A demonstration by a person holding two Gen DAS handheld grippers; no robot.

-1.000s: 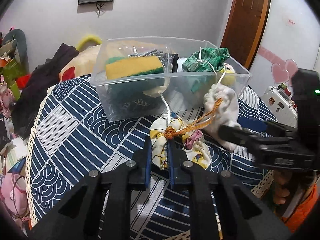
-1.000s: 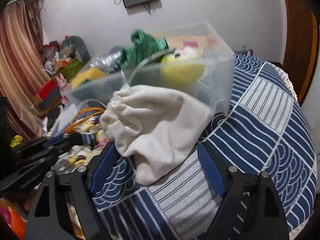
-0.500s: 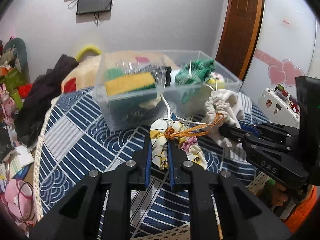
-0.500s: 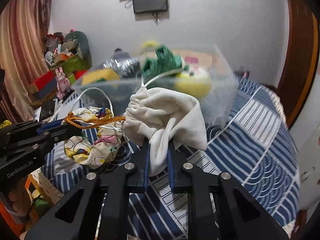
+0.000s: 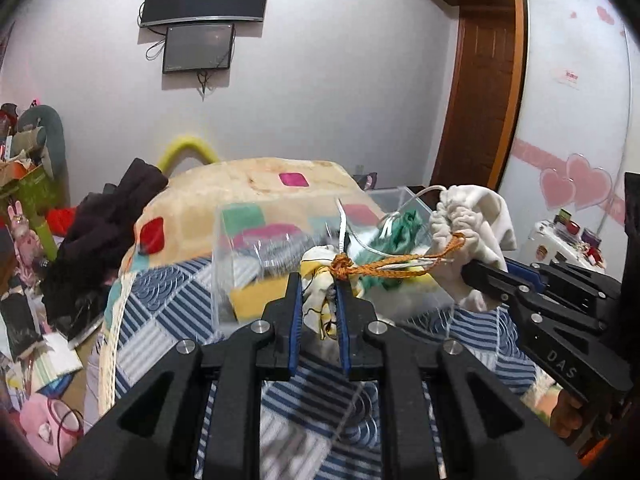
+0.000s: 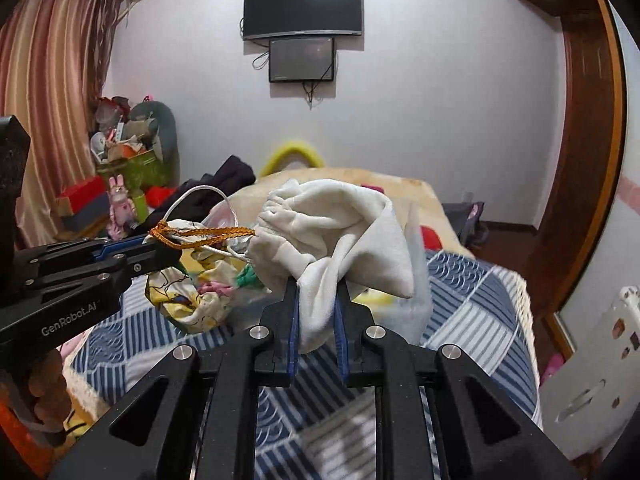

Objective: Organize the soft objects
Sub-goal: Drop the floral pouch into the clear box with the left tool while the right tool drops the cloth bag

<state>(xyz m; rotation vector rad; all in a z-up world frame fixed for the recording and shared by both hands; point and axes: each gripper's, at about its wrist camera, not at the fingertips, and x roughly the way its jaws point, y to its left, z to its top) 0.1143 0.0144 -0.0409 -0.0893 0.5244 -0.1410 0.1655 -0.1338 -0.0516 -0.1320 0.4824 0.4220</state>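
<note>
Both pouches now lifted higher, left gripper [image 5: 318, 288] clamping patterned pouch [image 5: 320, 304], right gripper [image 6: 316, 300] clamping white pouch [image 6: 340, 232]

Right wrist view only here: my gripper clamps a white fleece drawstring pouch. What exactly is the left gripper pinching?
Observer: The left gripper is shut on a yellow patterned fabric pouch, just below the knot of its orange braided cord.
Operator: What's behind the pouches?
Observer: A clear plastic bin; a yellow sponge shows through its wall.
Operator: Anything else inside?
Observer: A green knitted cloth, beside the white fleece drawstring pouch.
</note>
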